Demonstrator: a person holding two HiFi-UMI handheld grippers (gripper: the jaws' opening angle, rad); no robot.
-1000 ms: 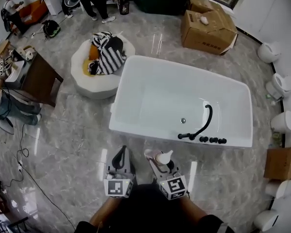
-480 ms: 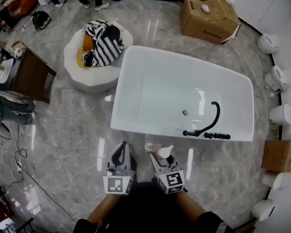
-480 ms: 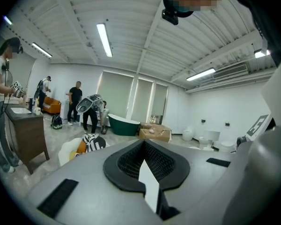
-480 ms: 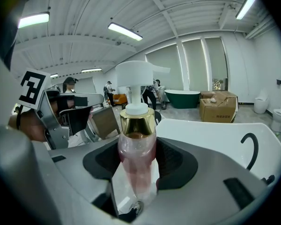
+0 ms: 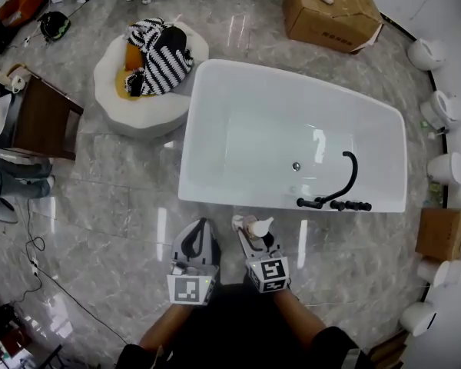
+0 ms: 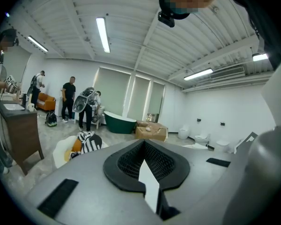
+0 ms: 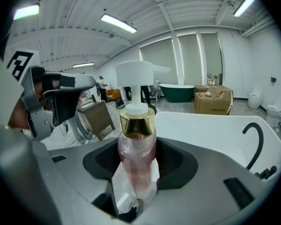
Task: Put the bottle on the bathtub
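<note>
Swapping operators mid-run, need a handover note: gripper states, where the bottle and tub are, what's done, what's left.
Left gripper: shut, empty, held beside the right one.
Right gripper: shut on the pump bottle, which is upright.
Bathtub: white, straight ahead; black faucet on its near rim, towards the right.
Done: bottle is in hand.
Left: bottle is over the floor, short of the near rim. Probably reach forward, set it on the rim, release.

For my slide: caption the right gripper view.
Right tool grips a clear pink pump bottle facing the white bathtub.
</note>
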